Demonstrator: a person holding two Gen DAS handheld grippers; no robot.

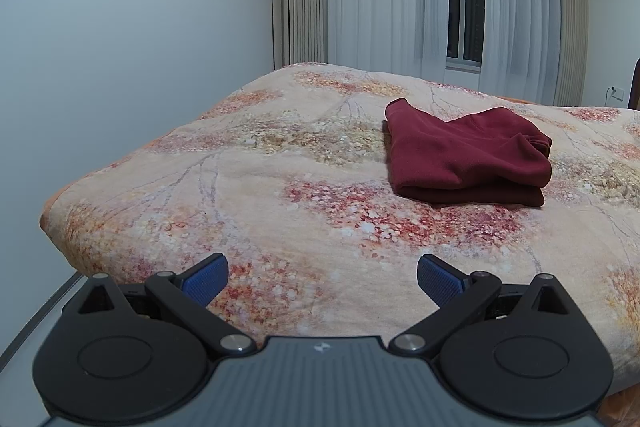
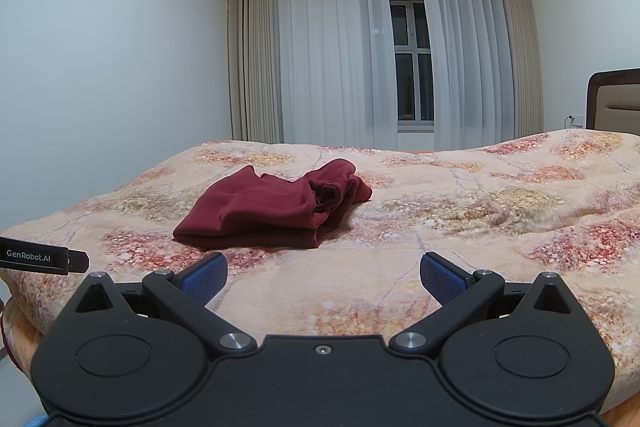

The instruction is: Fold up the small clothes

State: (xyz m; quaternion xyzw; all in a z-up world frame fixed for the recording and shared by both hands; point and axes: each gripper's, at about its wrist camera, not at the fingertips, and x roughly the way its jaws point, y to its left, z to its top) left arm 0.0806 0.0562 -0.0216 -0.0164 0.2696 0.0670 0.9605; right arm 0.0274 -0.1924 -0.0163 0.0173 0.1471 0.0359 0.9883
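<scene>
A dark red garment (image 1: 466, 157) lies folded on the bed, a soft, matte, fleece-like knit doubled into a thick, roughly rectangular bundle. From the left wrist view its near edge shows two stacked layers with a rounded fold on top, and one corner at the far left rises to a small point. From the right wrist view the same garment (image 2: 272, 209) sits left of centre, its right end bunched into loose rolls — a darker opening shows between the folds there.

It rests on a bedspread (image 1: 260, 187) of short, slightly fuzzy pile, printed in pale peach with thin grey branch lines and speckled clusters of red, orange and cream blossoms. The cover lies mostly flat near the garment and swells into soft ridges toward the right in the right wrist view.

The left gripper (image 1: 322, 277) hovers over the near edge of the bed, its jaws spread wide and holding nothing; the fingers (image 1: 206, 277) carry blue pads with a fine ribbed grain on black angular plastic arms. The right gripper (image 2: 323, 277) is likewise spread wide and empty — its pads (image 2: 442, 277) show a dotted, mesh-like texture. Both are well apart from the garment.

Behind the bed hang sheer white pleated curtains (image 2: 332, 55), parted over a dark window (image 2: 412, 67), with heavier beige drapes at the sides. A padded headboard (image 2: 614, 99) with a dark frame stands at the right.
</scene>
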